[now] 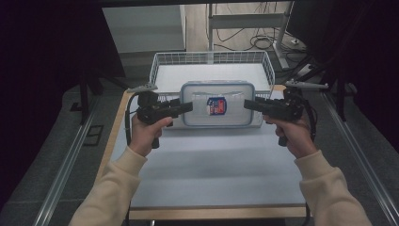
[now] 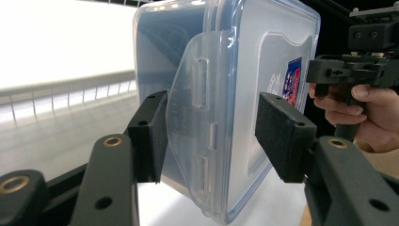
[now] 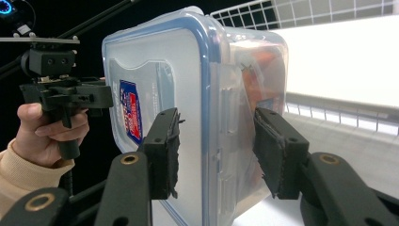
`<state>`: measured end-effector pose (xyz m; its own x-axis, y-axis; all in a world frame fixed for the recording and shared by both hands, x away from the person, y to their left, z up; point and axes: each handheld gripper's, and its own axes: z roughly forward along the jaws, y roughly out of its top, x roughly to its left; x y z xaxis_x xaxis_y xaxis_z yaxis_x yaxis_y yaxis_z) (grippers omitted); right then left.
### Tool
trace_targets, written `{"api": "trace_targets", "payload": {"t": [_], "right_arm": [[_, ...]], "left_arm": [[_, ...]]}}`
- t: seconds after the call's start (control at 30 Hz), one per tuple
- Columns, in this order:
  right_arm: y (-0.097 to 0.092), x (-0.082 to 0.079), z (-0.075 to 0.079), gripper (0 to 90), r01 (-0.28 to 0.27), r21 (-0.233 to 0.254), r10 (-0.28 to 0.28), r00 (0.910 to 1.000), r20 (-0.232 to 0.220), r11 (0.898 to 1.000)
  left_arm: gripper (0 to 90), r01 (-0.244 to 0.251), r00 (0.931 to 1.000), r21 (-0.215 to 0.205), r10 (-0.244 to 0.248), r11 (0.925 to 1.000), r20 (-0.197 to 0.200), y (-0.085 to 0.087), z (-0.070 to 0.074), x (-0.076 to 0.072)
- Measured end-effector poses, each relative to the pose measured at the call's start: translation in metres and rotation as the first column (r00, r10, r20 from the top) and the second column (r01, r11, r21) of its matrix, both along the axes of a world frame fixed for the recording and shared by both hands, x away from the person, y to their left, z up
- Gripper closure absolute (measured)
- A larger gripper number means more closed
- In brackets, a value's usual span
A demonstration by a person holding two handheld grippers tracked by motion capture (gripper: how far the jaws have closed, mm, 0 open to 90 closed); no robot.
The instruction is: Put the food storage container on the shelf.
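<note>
Both forearms reach in from below, cream sleeves to the wrists. The left gripper (image 1: 187,106) and right gripper (image 1: 248,103) point inward at each other, level — each clamped on one end of the box (image 1: 217,104), one jaw above, one beneath.

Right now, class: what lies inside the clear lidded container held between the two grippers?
Through the container wall something orange shows, blurred; what it is cannot be told. The lid's label and latch flaps cover the rest of the inside.
</note>
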<state>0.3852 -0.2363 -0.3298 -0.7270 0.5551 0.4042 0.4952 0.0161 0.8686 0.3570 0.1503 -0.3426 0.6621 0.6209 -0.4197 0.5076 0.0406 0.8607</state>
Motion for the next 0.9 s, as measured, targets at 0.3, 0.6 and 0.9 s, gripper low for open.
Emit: {"api": "trace_targets", "payload": {"t": [0.3, 0.6, 0.9], "right_arm": [[0.004, 0.021, 0.015, 53.0, 0.004, -0.027, -0.004, 1.0, 0.0, 1.0], [0.006, 0.043, 0.029, 53.0, 0.004, -0.03, -0.004, 1.0, -0.003, 1.0], [0.01, 0.074, 0.036, 52.9, -0.001, -0.033, 0.0, 0.9994, -0.035, 0.999]], "left_arm": [[46.0, 0.009, 0.9999, 0.0, -0.009, 1.0, 0.004, 0.003, 0.014, 0.026], [46.0, 0.007, 1.0, -0.004, -0.007, 1.0, 0.002, 0.006, 0.027, 0.049], [45.9, -0.007, 0.9996, -0.014, 0.006, 0.9999, -0.027, 0.009, 0.031, 0.076]]}}
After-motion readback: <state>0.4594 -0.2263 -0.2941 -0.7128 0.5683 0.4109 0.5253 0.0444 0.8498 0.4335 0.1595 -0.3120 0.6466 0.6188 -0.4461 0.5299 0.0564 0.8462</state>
